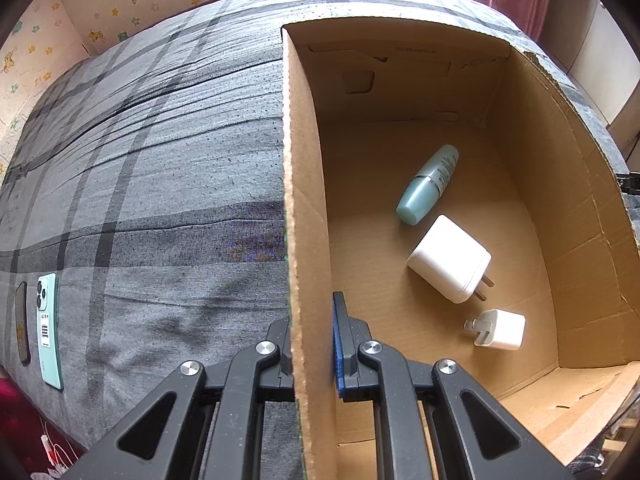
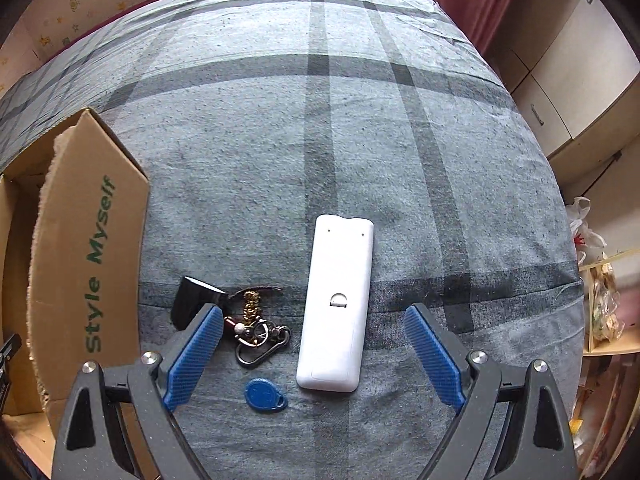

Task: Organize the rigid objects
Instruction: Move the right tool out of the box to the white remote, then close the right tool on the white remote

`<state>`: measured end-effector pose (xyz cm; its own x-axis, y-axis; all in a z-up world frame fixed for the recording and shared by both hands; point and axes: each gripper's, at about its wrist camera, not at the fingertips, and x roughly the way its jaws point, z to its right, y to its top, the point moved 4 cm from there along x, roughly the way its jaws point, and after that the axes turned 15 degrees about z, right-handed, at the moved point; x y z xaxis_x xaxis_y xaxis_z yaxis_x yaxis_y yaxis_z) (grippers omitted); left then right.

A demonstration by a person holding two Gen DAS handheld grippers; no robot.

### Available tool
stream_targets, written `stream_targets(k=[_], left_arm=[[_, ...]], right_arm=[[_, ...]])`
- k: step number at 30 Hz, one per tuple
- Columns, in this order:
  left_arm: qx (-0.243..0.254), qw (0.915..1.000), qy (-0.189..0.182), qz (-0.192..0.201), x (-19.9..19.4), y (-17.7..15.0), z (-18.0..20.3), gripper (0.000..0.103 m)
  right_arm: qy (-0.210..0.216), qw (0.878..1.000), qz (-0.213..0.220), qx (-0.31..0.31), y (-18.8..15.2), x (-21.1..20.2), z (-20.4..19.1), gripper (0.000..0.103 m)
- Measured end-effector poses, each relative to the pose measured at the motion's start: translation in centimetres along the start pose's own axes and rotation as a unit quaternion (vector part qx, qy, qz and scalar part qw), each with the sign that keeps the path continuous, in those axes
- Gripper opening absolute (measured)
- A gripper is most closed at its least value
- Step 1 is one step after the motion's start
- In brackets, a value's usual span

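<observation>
The left gripper is clamped on the near wall of the cardboard box, one finger outside and one inside, pads pressed against the cardboard. Inside the box, nearest first, lie a small white plug adapter, a larger white charger and a teal bottle on its side, each apart from the others. Outside the box, on the grey plaid bedcover, a mint-green phone lies face down beside a dark flat item that cannot be identified. The right gripper has its jaws spread wide and holds nothing. Between its blue pads lie a blue key fob, a key bunch with carabiner and a white remote control, back side up. The box, printed "Style Myself", stands just left of these items.
</observation>
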<state>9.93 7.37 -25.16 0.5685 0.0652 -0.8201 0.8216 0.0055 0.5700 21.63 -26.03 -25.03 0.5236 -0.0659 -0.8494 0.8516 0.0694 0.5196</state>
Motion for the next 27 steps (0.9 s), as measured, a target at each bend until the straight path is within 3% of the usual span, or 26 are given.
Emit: stream_targets(k=[11, 19, 22, 25, 27], left_arm=[[0.0, 1.0, 0.003, -0.004, 0.2, 0.1, 0.0, 0.012], [0.001, 1.0, 0.004, -0.007, 0.4, -0.1, -0.1, 0.012], [0.0, 1.0, 0.004, -0.008, 0.5, -0.1, -0.1, 0.012], [0.0, 1.0, 0.004, -0.008, 0.5, -0.1, -0.2, 0.012], [0.001, 1.0, 0.005, -0.008, 0.5, -0.1, -0.2, 0.012]], right_arm=[[-0.013, 0.999, -0.033, 0.015, -1.6, 4.8, 2.0, 0.094], [-0.013, 0.998, -0.05, 0.027, -2.3, 7.0, 2.6, 0.086], [-0.008, 0.998, -0.051, 0.025, -2.4, 7.3, 2.6, 0.075], [0.0, 0.998, -0.048, 0.026, -2.2, 7.0, 2.2, 0.053], [-0.003, 0.999, -0.047, 0.025, -2.1, 6.9, 1.8, 0.05]])
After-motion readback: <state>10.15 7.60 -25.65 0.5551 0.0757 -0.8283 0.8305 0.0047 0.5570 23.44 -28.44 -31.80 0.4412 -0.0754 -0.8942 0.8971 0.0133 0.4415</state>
